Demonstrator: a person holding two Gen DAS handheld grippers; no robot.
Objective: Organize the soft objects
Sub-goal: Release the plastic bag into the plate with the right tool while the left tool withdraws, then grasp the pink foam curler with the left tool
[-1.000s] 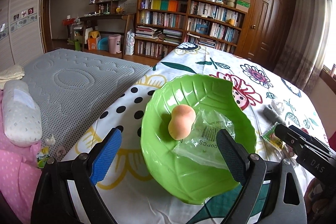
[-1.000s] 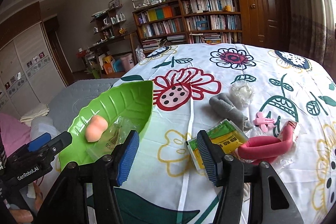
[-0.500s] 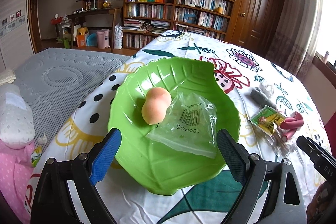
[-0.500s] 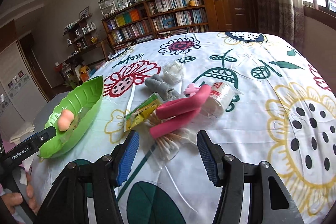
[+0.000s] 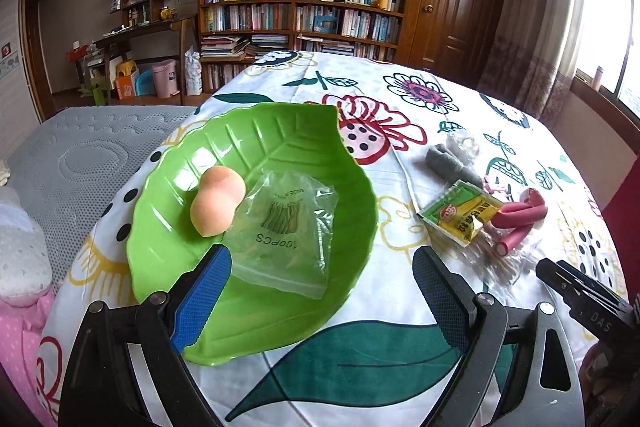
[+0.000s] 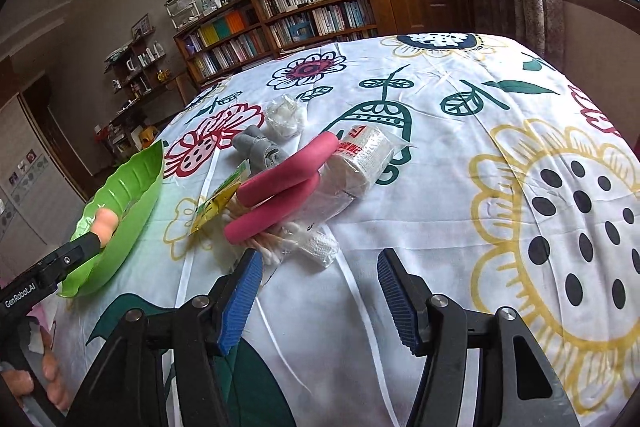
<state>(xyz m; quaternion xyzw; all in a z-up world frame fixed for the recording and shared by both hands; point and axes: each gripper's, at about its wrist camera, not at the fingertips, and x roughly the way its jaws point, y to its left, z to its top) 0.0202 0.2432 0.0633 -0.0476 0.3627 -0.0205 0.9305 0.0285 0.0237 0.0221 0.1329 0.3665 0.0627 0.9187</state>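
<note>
Green leaf-shaped dish [image 5: 280,155] holds a peach makeup sponge [image 5: 216,205] and a clear bag [image 5: 288,231]. Left hand-held gripper [image 5: 320,287] and right hand-held gripper [image 6: 320,291] both gape, empty.

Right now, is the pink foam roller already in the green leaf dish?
No. The pink foam roller lies on the floral cloth among the loose items, apart from the green leaf dish, which holds only the peach sponge and a clear bag.

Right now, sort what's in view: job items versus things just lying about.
Job items: green leaf dish, peach sponge, clear bag, pink foam curler, grey cloth roll, bandage roll, cotton swabs.

Lying about: bookshelf, pink bin, pillow.
</note>
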